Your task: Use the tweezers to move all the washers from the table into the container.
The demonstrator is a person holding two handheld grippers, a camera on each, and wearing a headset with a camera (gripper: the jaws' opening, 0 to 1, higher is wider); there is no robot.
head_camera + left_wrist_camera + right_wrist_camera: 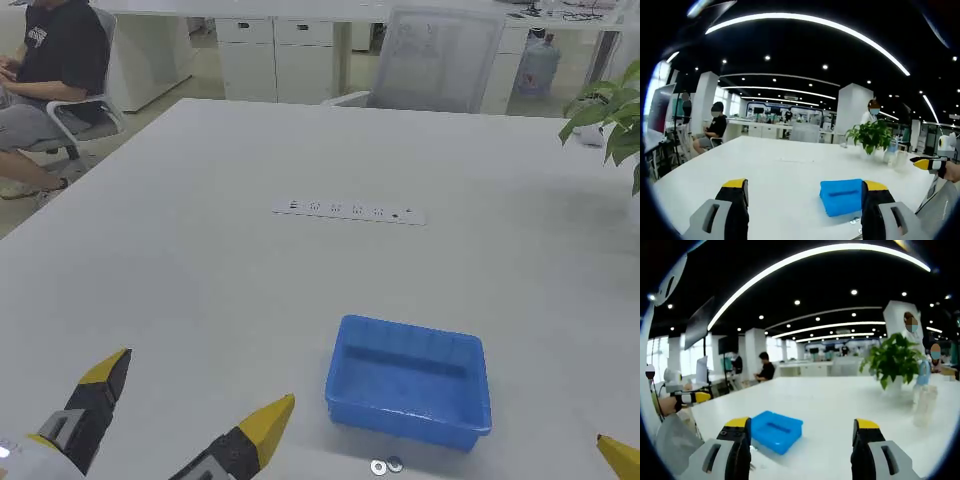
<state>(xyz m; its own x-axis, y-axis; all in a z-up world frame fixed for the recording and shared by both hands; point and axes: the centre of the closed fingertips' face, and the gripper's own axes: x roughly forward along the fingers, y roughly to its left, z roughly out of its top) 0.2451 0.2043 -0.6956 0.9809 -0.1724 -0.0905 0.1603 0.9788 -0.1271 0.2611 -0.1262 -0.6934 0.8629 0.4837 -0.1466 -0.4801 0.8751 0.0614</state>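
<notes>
A blue open container [408,380] stands on the white table [200,260], near its front edge. Two small metal washers [386,465] lie just in front of the container. My left gripper [190,395] hovers open at the lower left, its yellow-tipped jaws wide apart and holding nothing. One yellow tip of the right gripper [618,455] pokes in at the lower right corner. In the left gripper view the container [842,196] sits ahead between the open jaws. The right gripper view has the container [776,430] ahead and to the left of its open gripper [801,432].
A white power strip [350,211] lies across the table's middle. A potted plant [610,110] stands at the far right edge, with bottles [925,400] near it. A person [50,60] sits at the far left, and an office chair [435,60] stands behind the table.
</notes>
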